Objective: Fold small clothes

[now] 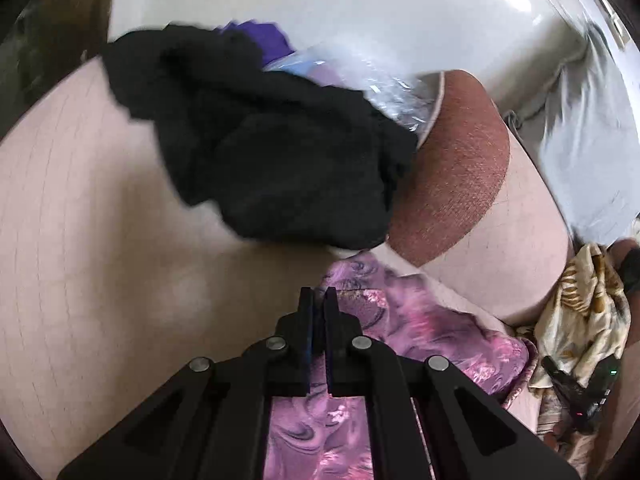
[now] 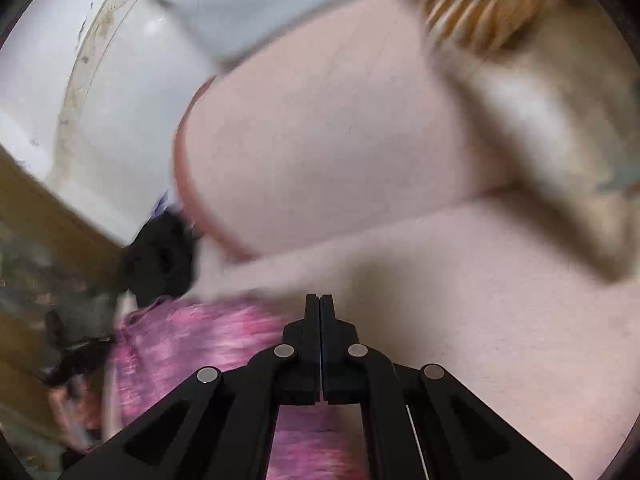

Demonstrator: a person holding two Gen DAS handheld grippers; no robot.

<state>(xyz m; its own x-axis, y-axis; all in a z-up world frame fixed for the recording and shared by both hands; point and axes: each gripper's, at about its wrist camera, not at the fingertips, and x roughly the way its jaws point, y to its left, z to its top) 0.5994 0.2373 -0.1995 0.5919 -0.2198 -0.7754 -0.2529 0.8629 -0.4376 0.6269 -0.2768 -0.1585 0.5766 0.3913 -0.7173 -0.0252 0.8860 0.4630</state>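
A pink and purple swirl-patterned small garment (image 1: 420, 332) lies on the pale pink sheet (image 1: 100, 220), partly under my left gripper (image 1: 319, 294). That gripper's fingers stand together over the garment's upper edge, and I see no fabric pinched between them. In the right wrist view the same pink garment (image 2: 192, 340) lies blurred to the lower left. My right gripper (image 2: 320, 300) is shut and empty just past the garment's right edge, over bare sheet (image 2: 500, 340). A crumpled black garment (image 1: 280, 152) lies beyond the pink one, also visible as a black garment (image 2: 160, 256) at the left.
A cushion with a rust-brown end (image 1: 452, 176) lies right of the black garment. A clear plastic bag (image 1: 360, 76) and a purple cloth (image 1: 260, 38) sit behind it. A cream and gold patterned cloth (image 1: 580, 312) and a grey cloth (image 1: 580, 120) lie at the right.
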